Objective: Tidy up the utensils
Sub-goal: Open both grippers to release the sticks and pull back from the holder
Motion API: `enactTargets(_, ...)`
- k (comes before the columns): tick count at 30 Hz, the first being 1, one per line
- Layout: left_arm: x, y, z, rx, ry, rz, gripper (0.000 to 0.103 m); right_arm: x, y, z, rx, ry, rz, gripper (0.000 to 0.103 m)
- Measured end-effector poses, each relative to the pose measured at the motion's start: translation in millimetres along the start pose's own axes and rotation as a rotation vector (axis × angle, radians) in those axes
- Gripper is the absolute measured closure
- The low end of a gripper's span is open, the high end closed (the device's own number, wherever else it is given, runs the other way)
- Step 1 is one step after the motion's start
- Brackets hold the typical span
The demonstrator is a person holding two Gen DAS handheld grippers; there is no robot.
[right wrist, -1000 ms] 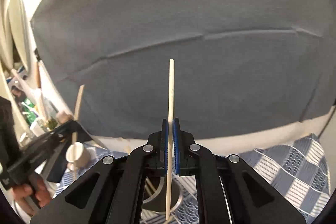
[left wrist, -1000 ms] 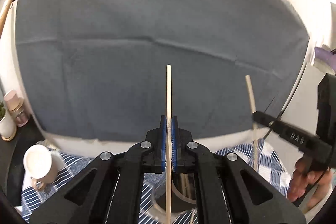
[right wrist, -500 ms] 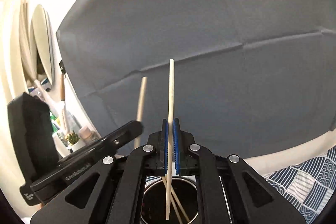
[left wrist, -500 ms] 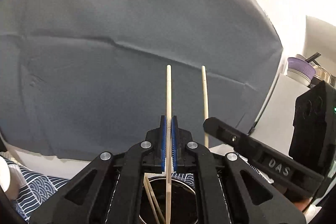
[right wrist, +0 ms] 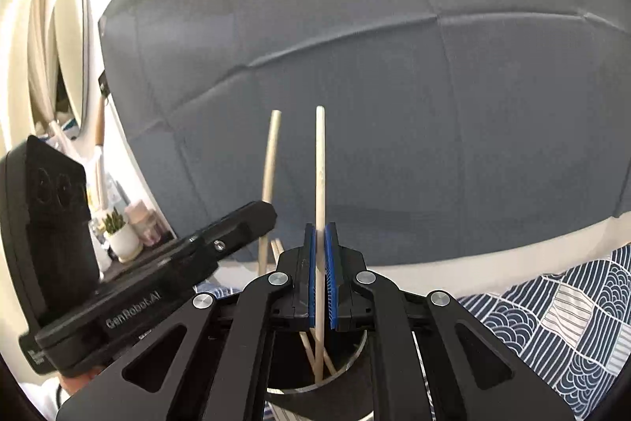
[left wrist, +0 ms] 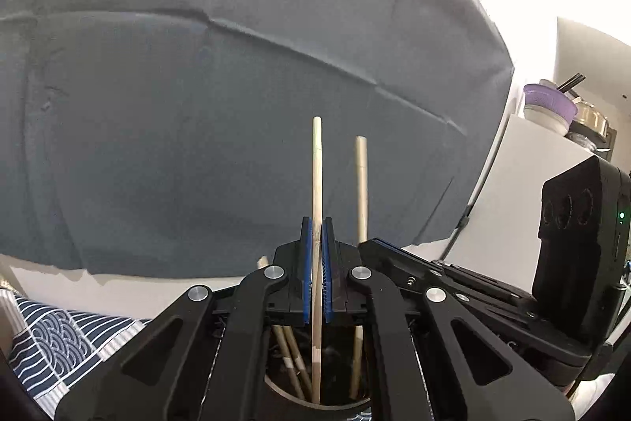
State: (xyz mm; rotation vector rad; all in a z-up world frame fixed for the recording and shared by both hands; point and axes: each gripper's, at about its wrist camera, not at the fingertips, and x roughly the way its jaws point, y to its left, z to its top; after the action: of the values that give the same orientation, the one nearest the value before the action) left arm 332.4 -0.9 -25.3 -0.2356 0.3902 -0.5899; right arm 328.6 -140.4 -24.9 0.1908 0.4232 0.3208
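Left wrist view: both my tongs, left gripper (left wrist: 315, 275) and right gripper (right wrist: 321, 277), each clenching a chopstick (left wrist: 316, 184) (upright), have sunk; tips now inside the holder (left wrist: 284, 391), ready for release.

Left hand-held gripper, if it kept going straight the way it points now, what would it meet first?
Probably the grey cloth backdrop, which fills the view beyond the left hand-held gripper and its clamped chopstick. The way to it looks free, though depth is unclear. The dark holder lies below that line.
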Motion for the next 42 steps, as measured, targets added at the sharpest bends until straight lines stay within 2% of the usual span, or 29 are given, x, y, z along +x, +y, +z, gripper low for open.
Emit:
enactTargets(4, -14, -2, -5, 0.012, -0.009, 0.049, 0.097, -7, -5, -7, -0.031, 0.01, 0.015, 0.095)
enactTargets(6, -19, -8, -6, 0.022, 0.003, 0.07, 0.089, -12, -6, -9, -0.049, 0.024, 0.032, 0.094)
enactTargets(8, -32, -15, -7, 0.037, -0.003, 0.108, 0.072, -19, -8, -9, -0.061, 0.035, 0.043, 0.094)
enactTargets(11, -54, -24, -7, 0.044, -0.005, 0.151, 0.058, -36, -13, -12, -0.073, 0.054, 0.059, 0.093)
enactTargets(13, -72, -26, -10, 0.046, -0.004, 0.191, 0.047, -53, -18, -16, -0.072, 0.061, 0.062, 0.086)
enactTargets(17, -97, -29, -17, 0.003, 0.028, 0.233, 0.035, -78, -16, -26, -0.126, 0.089, 0.053, 0.073)
enactTargets(18, -102, -31, -21, 0.0, 0.04, 0.241, 0.035, -85, -15, -30, -0.142, 0.1, 0.052, 0.069)
enactTargets(20, -112, -32, -30, -0.001, 0.067, 0.265, 0.03, -94, -15, -38, -0.176, 0.122, 0.045, 0.065)
enactTargets(22, -119, -33, -39, -0.012, 0.1, 0.282, 0.029, -104, -14, -50, -0.224, 0.163, 0.028, 0.063)
enactTargets(26, -128, -36, -53, -0.027, 0.16, 0.298, 0.023, -120, -17, -72, -0.246, 0.227, 0.001, 0.05)
enactTargets(28, -131, -36, -61, -0.035, 0.187, 0.298, 0.021, -126, -18, -84, -0.25, 0.265, -0.016, 0.047)
enactTargets(33, -135, -26, -90, -0.068, 0.289, 0.259, 0.019, -139, -18, -109, -0.214, 0.331, -0.078, 0.028)
enactTargets(35, -137, -22, -98, -0.086, 0.309, 0.244, 0.012, -147, -21, -120, -0.174, 0.352, -0.097, 0.023)
enactTargets(38, -132, -17, -110, -0.082, 0.358, 0.22, 0.01, -154, -22, -136, -0.131, 0.39, -0.159, 0.018)
enactTargets(42, -120, -14, -123, -0.042, 0.425, 0.205, 0.01, -162, -27, -162, -0.032, 0.41, -0.219, 0.018)
